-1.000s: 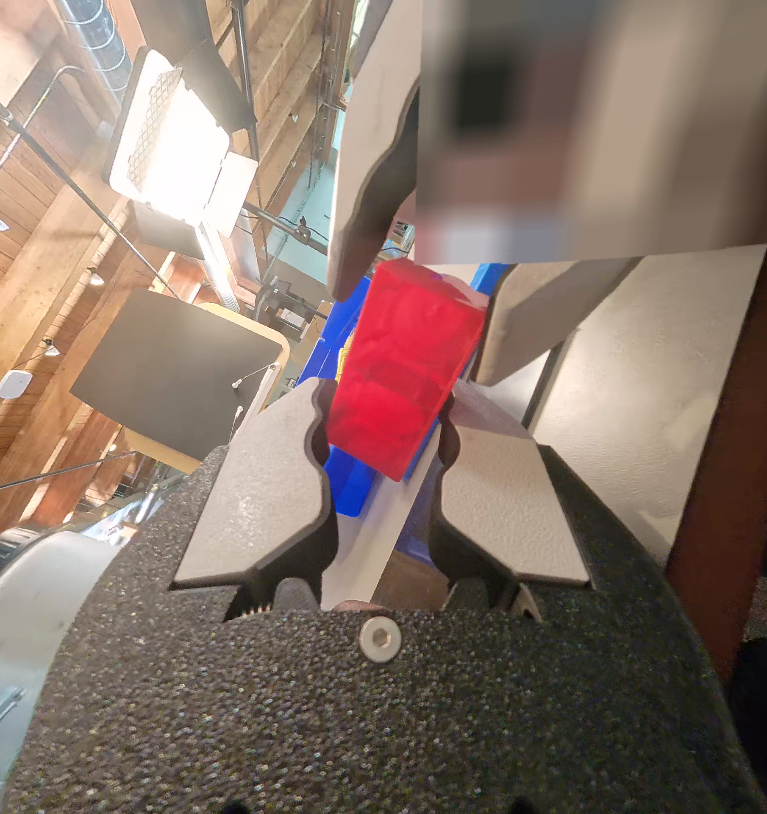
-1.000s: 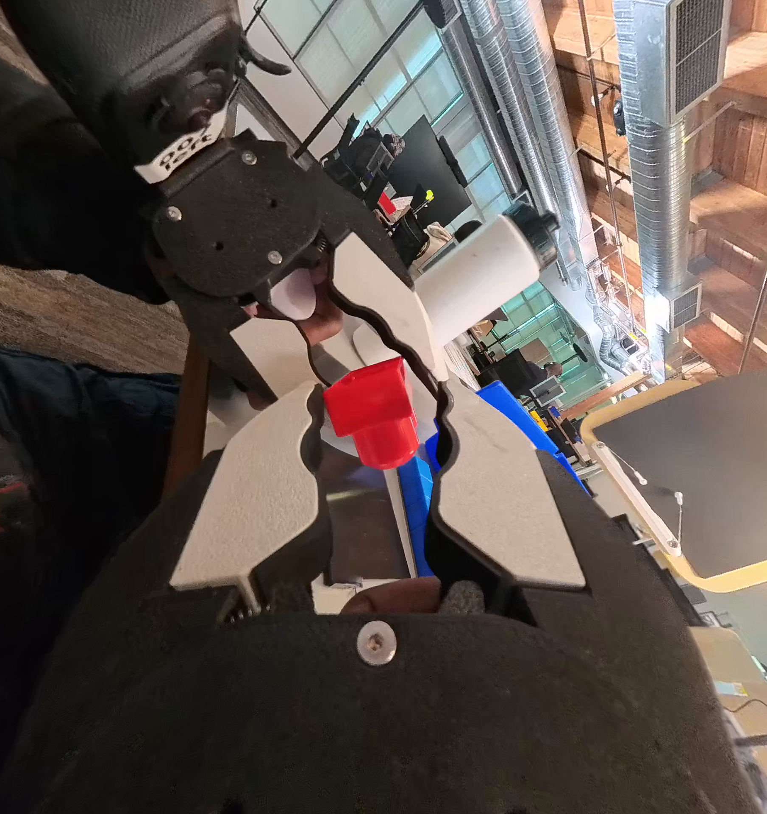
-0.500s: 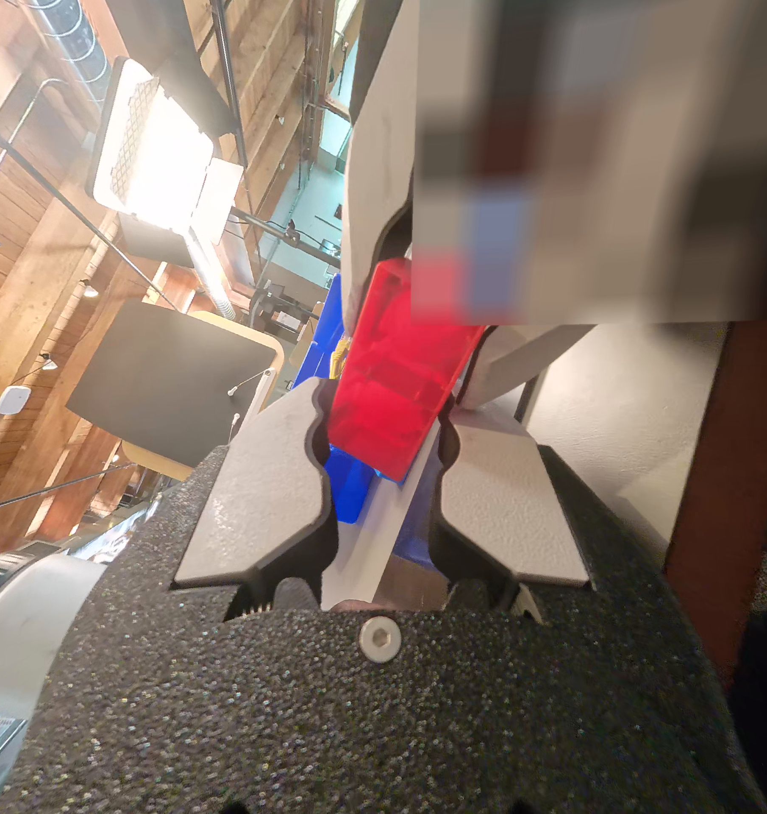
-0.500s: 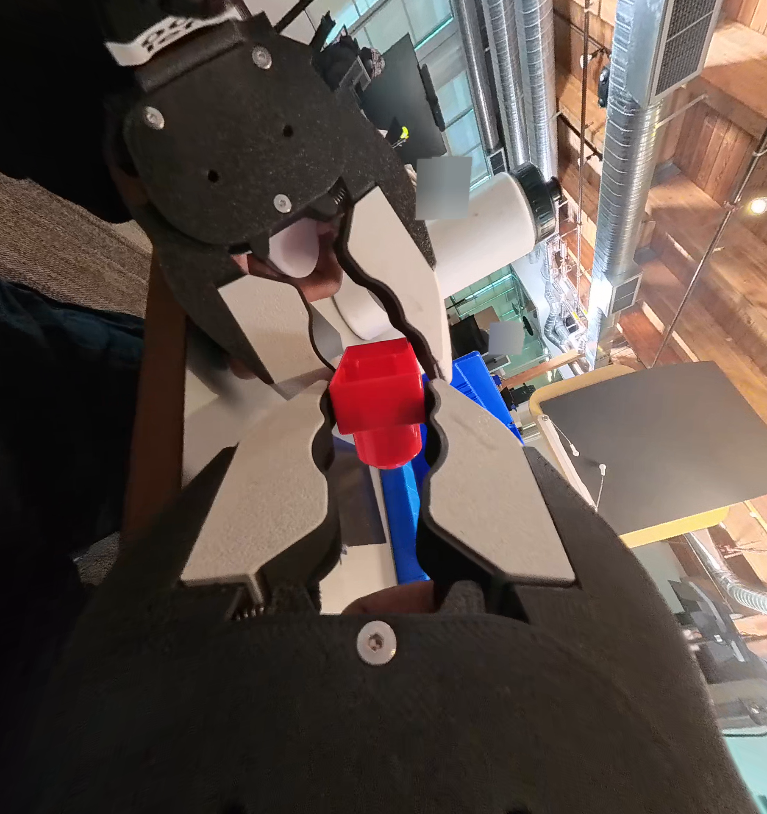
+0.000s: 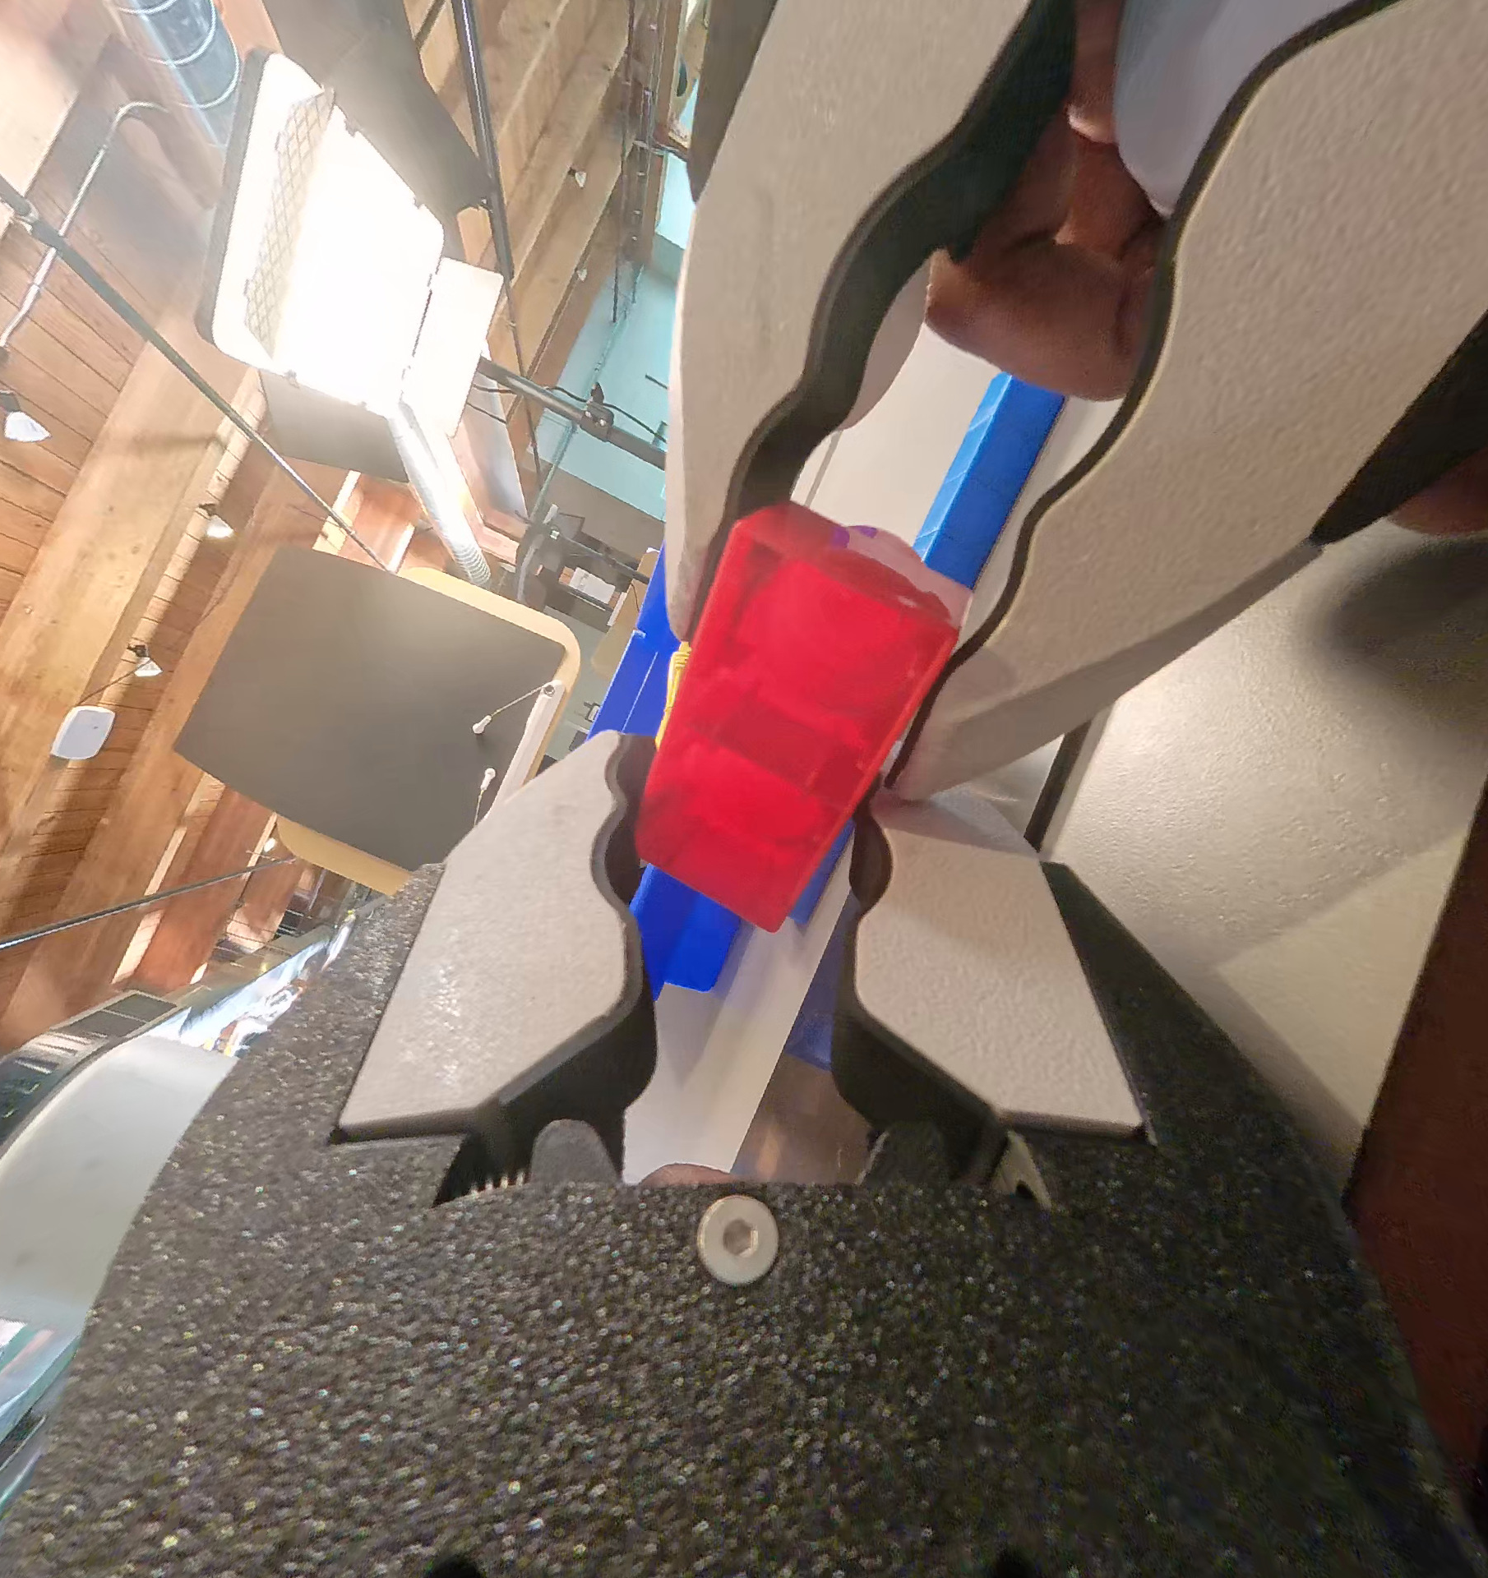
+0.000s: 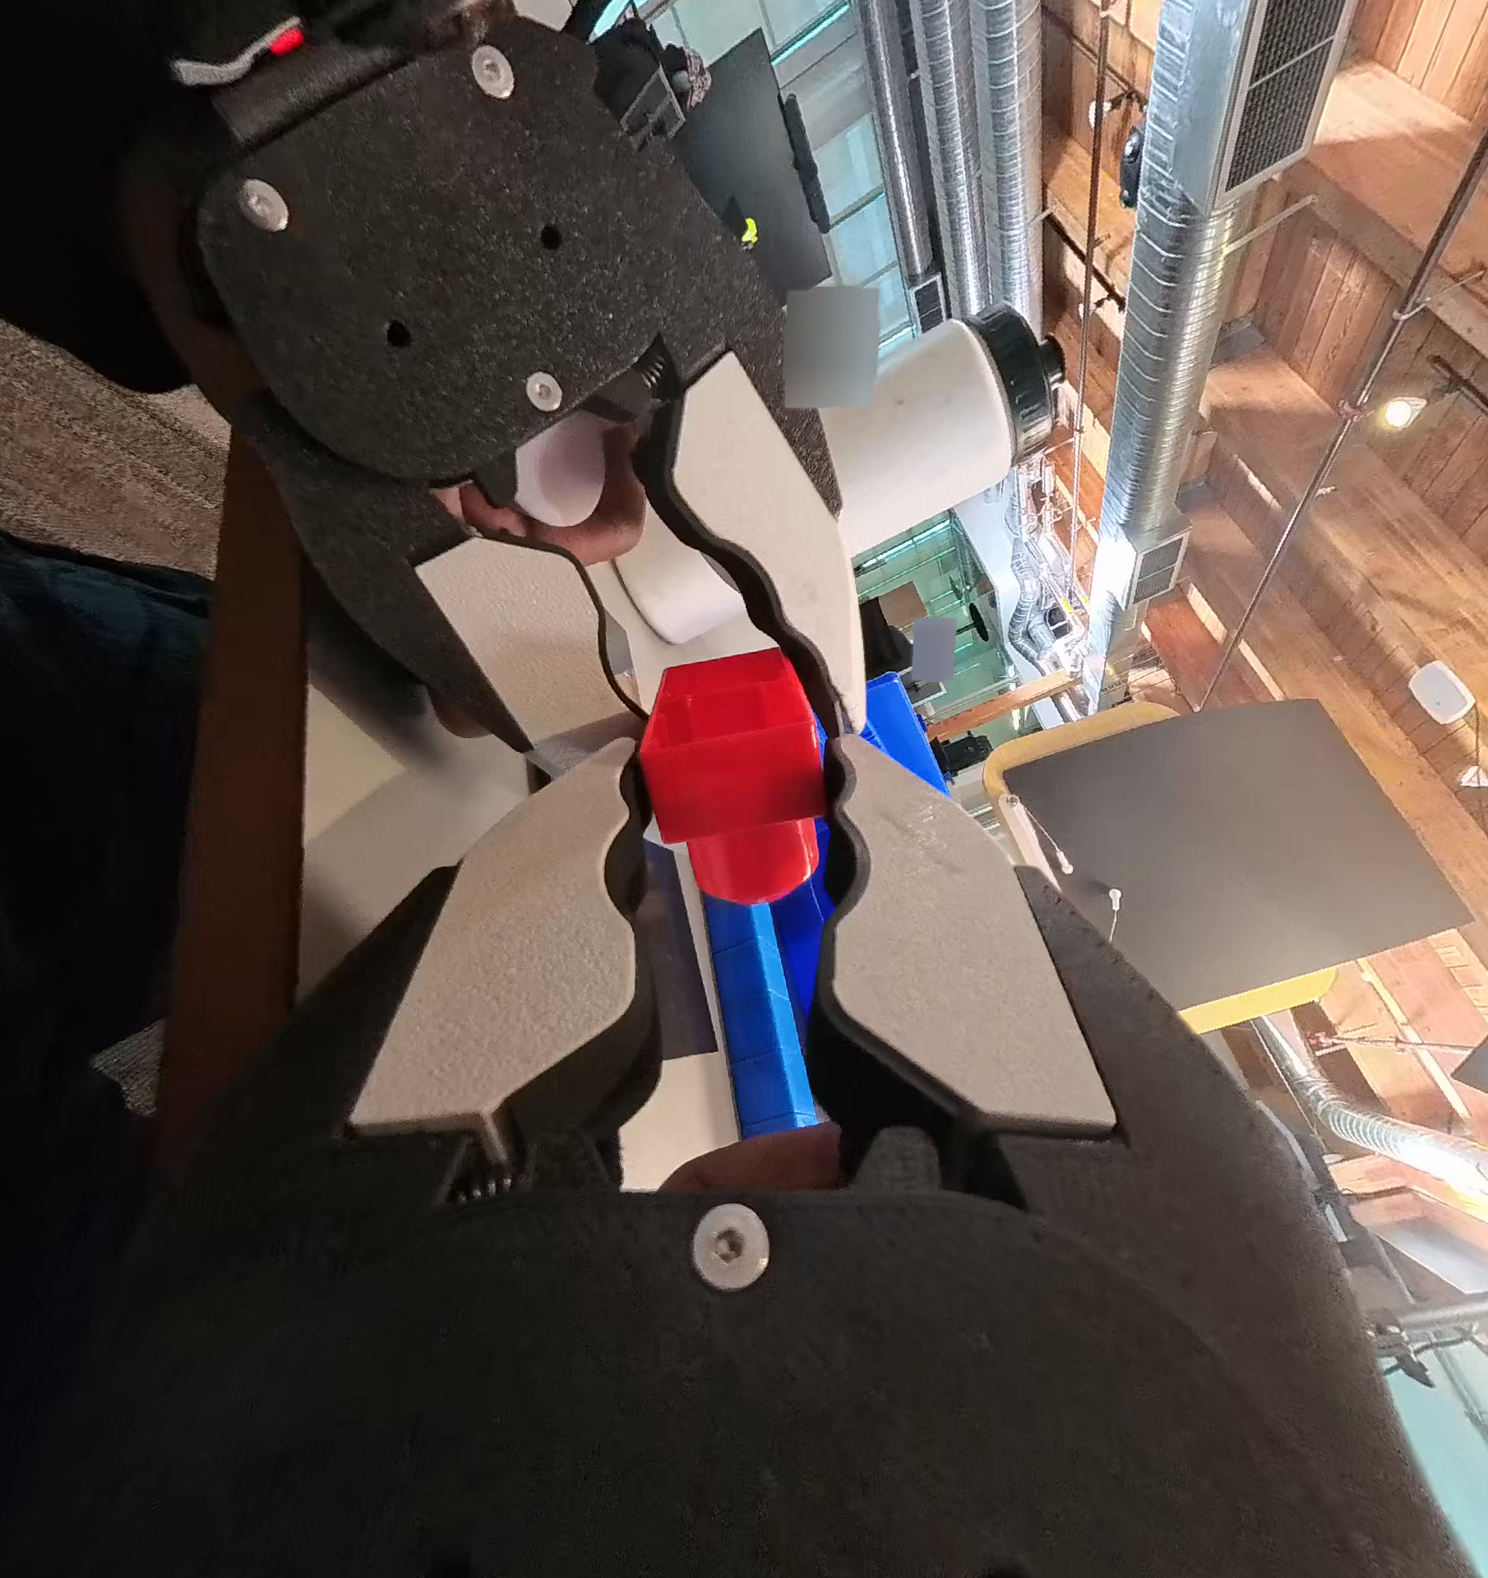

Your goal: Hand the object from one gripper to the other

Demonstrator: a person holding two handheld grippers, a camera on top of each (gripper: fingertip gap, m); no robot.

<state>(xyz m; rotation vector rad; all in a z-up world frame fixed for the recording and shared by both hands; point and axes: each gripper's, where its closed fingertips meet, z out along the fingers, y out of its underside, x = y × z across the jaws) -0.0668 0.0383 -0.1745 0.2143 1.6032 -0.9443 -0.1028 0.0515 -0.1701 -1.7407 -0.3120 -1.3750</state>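
- The red see-through plastic piece [image 5: 775, 734], a hollow square block with a short round stub on one end, is in the air between the two tools. It does not touch the worktop.
- The left tool [image 5: 736, 811] is closed on the end of the piece nearest to it. Its two fingers stand at both sides of the square block.
- The right tool [image 6: 736, 786] is also closed on the piece. In the right wrist view its fingers press the two flat sides of the square part. The round stub points back toward this tool's own palm, between its fingers.
- So both tools grip the same piece at once, tip against tip, coming from opposite sides.
- The long axis of the piece runs straight ahead from each tool, along its fingers and toward the other tool. The open square end faces the left tool, and the stub end faces the right tool.
- My judgement is that the hand-over is at its middle. The coming move turns on this axis: the tool that gives must open and go straight back along it, so that its fingers do not push the piece sideways.
- A blue plastic bin [image 6: 766, 1008] lies far beyond the piece and has no contact with it.
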